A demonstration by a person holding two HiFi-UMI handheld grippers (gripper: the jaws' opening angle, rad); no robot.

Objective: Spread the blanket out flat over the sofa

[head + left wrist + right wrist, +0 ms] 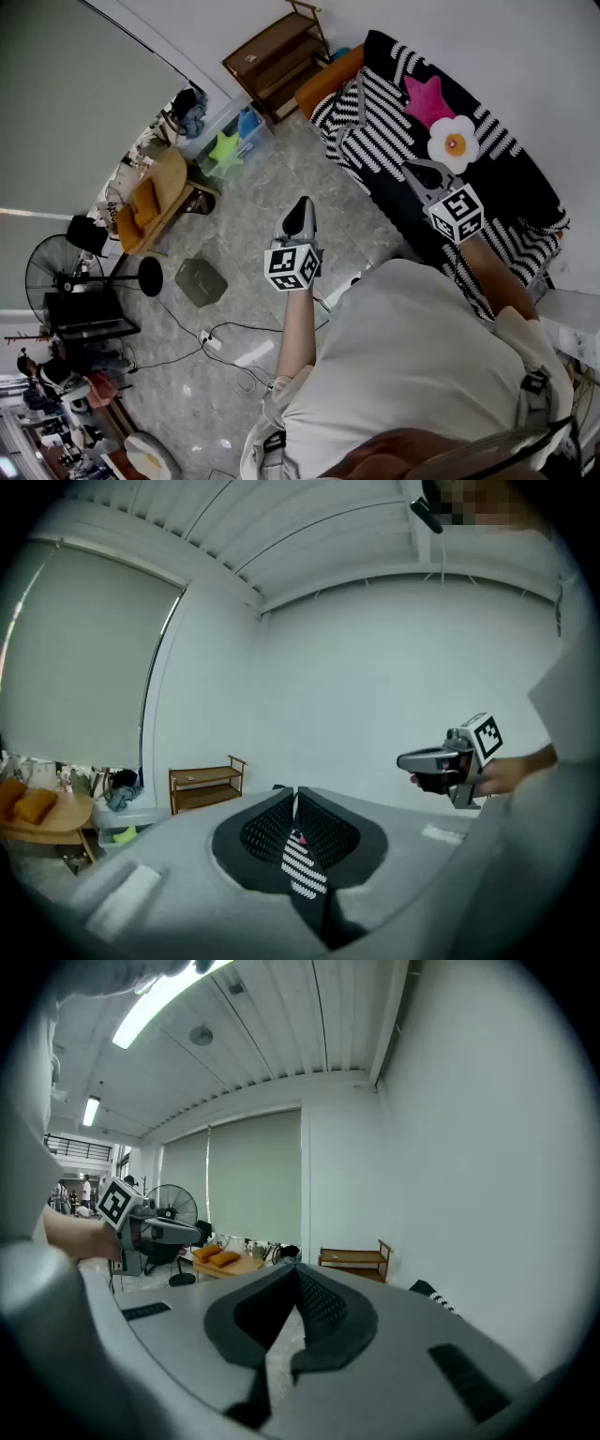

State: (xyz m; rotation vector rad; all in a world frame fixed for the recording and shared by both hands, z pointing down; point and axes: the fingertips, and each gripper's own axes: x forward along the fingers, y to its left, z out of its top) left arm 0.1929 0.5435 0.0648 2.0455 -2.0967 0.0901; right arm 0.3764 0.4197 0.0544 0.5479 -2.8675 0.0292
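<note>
The blanket (380, 127) lies on the sofa (328, 82), long axis 10-to-4 o'clock; the right gripper (411, 167), jaws pressed together and empty, hovers at its edge, the left gripper (302, 204), likewise closed, farther off at 8 o'clock.

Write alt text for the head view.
A person, seen from above, holds two grippers: the left gripper over the floor, the right gripper over a sofa draped in a striped blanket with a star cushion and a flower cushion.

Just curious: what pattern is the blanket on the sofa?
The blanket has black-and-white zigzag stripes; head view shows it best.
</note>
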